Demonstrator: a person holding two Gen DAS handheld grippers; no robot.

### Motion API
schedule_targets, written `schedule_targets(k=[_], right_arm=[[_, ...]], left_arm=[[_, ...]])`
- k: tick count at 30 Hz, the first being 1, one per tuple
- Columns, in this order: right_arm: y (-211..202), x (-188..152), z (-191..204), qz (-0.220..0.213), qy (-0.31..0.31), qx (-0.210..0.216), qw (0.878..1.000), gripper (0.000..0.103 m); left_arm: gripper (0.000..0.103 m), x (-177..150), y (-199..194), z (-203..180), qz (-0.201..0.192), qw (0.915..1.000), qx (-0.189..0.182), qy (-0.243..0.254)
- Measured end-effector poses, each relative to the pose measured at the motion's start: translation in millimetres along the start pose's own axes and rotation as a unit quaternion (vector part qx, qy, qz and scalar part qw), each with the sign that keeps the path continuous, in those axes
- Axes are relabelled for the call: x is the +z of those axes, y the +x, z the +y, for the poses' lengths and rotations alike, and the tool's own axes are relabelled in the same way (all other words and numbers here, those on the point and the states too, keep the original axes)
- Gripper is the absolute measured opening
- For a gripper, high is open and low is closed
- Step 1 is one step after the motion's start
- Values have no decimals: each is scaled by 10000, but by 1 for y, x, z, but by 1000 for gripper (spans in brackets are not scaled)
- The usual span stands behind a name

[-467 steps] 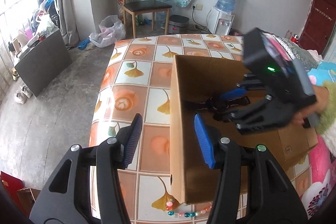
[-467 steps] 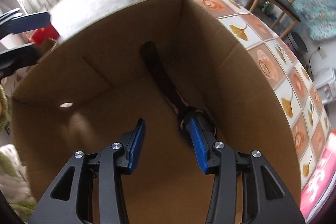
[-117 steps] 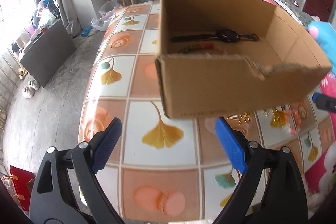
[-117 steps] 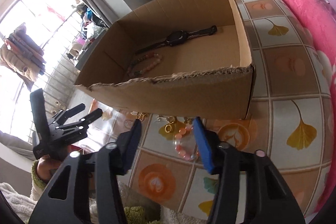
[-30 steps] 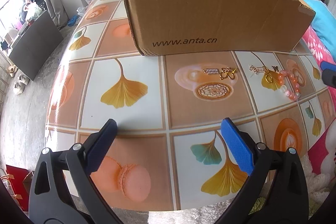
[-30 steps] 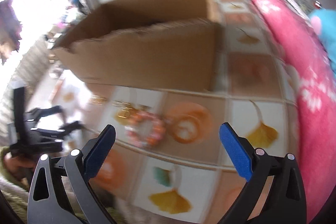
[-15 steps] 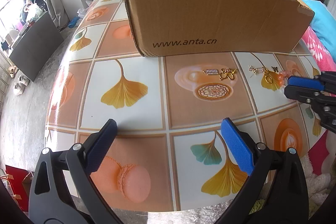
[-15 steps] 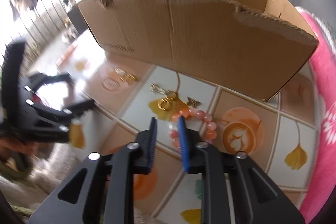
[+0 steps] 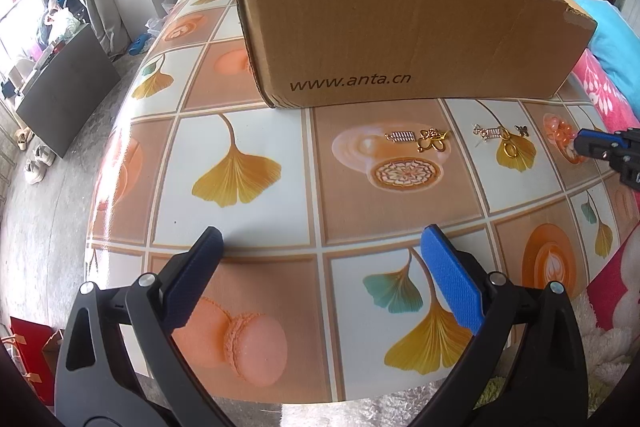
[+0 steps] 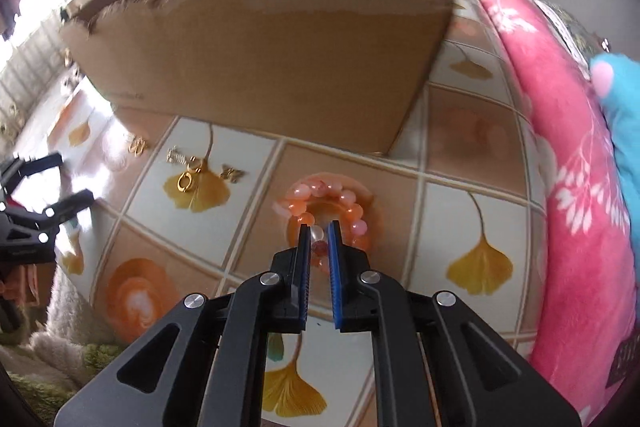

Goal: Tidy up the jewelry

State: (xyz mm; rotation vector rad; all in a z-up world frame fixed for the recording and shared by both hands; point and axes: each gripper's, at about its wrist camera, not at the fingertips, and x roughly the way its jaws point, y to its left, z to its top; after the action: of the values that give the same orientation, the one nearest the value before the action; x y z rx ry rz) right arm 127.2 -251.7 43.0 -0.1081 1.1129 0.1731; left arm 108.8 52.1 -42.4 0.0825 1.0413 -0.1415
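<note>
A pink and orange bead bracelet lies on the tiled table in front of the cardboard box. My right gripper is shut on the near side of the bracelet, with beads between its blue pads. It also shows at the right edge of the left wrist view, at the bracelet. Gold earrings and charms lie on the table before the box. My left gripper is open and empty over the near table edge.
A pink blanket and a blue cushion lie along the right side of the table. The table rounds off at its left and near edges, with floor below. A fluffy rug lies by the near edge.
My right gripper has come down onto the bead bracelet and closed from wide open to shut on it. My left gripper has stayed still and open.
</note>
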Motion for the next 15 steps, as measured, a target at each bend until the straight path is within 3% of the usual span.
schedule_targets(k=[2,4,8,15], right_arm=[[-6,3,2,-117,55,225,9997,14],[-15,6,6,-305,-9,367,9989,27],[-22,15,16,-463,-41,759,9960,28],[-9,25,26,-408,108,1166,9923,28]], left_arm=[[96,0,0,0,-27,10000,-3,4],[96,1,-1,-1,-19,10000,-24,32],[96,2,-9,-2,-206,9997,-71,84],[91,12,-34,-27,-845,9911,-899,493]])
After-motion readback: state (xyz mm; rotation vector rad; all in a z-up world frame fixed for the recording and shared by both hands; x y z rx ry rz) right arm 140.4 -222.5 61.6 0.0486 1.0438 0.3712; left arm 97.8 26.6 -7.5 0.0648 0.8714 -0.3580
